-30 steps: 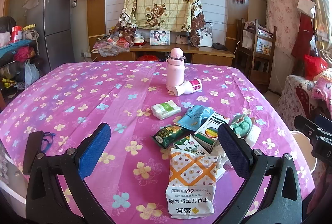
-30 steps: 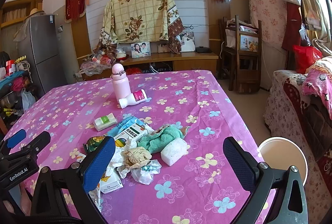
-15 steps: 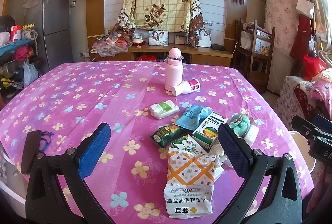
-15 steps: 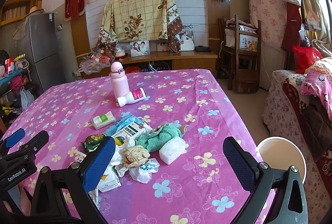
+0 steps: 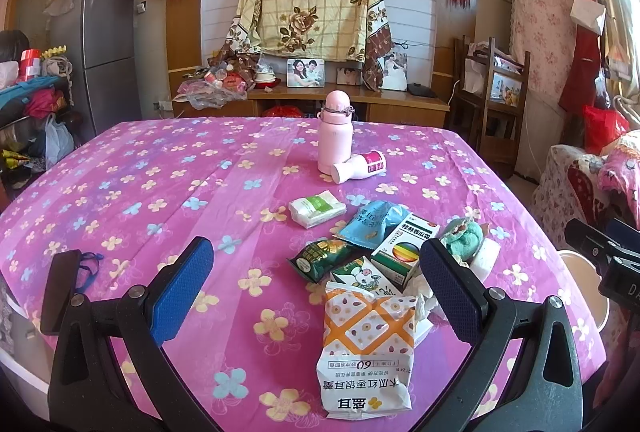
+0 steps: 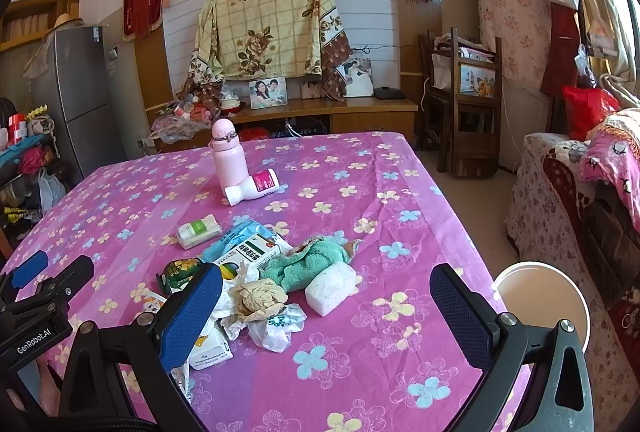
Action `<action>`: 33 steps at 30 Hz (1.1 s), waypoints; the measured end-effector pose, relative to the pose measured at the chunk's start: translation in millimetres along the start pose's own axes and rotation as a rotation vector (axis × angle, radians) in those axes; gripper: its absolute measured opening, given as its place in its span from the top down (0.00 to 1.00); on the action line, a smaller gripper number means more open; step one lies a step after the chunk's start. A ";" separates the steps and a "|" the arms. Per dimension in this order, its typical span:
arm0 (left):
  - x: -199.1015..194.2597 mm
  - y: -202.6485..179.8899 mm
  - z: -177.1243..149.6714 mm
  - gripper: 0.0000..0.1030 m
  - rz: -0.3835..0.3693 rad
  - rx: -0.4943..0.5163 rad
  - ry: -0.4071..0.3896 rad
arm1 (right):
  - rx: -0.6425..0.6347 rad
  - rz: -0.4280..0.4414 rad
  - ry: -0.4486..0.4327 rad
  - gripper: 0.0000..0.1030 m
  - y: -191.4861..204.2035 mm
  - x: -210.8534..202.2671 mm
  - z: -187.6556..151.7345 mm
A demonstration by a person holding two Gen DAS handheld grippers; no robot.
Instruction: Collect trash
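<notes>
Trash lies in a pile near the table's front right: an orange-and-white snack bag [image 5: 366, 352], a dark green wrapper [image 5: 322, 257], a blue pouch [image 5: 370, 222], a white box with a rainbow circle [image 5: 404, 246], and a tissue pack [image 5: 317, 208]. In the right wrist view I see crumpled paper [image 6: 258, 298], a clear wrapper [image 6: 276, 326], a green cloth [image 6: 308, 264] and a white sponge [image 6: 331, 288]. My left gripper [image 5: 316, 288] is open above the snack bag. My right gripper [image 6: 326, 312] is open over the crumpled paper. Neither holds anything.
A pink bottle [image 5: 335, 136] stands mid-table with a white bottle [image 5: 360, 167] lying beside it. A round white bin [image 6: 546, 302] sits on the floor off the table's right edge. A sofa [image 6: 580, 200] is at right, chairs [image 6: 468, 104] behind.
Both grippers drifted slightly; the table contents sit a little higher in the views. Nothing was grasped or moved.
</notes>
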State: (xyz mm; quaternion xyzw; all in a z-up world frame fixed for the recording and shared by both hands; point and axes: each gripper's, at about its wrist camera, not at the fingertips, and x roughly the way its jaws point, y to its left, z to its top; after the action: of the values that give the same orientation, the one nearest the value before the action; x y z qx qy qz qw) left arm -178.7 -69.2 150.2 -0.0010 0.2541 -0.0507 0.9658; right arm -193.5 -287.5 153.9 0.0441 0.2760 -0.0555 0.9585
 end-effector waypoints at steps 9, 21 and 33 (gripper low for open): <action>-0.5 -2.1 -2.2 0.00 0.005 0.002 -0.002 | -0.003 -0.005 0.003 0.00 -1.2 -0.1 -1.2; 1.2 1.4 -6.2 0.00 0.003 0.001 0.003 | -0.011 0.002 0.016 0.00 1.0 2.1 -4.1; 6.8 8.7 -14.6 0.00 0.001 -0.013 0.026 | -0.010 0.020 0.046 0.00 0.5 7.2 -7.3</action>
State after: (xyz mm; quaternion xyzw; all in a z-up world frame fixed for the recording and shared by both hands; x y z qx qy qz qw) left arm -179.1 -60.8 133.9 -0.0065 0.2670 -0.0488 0.9624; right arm -191.2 -286.8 143.9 0.0433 0.2979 -0.0434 0.9526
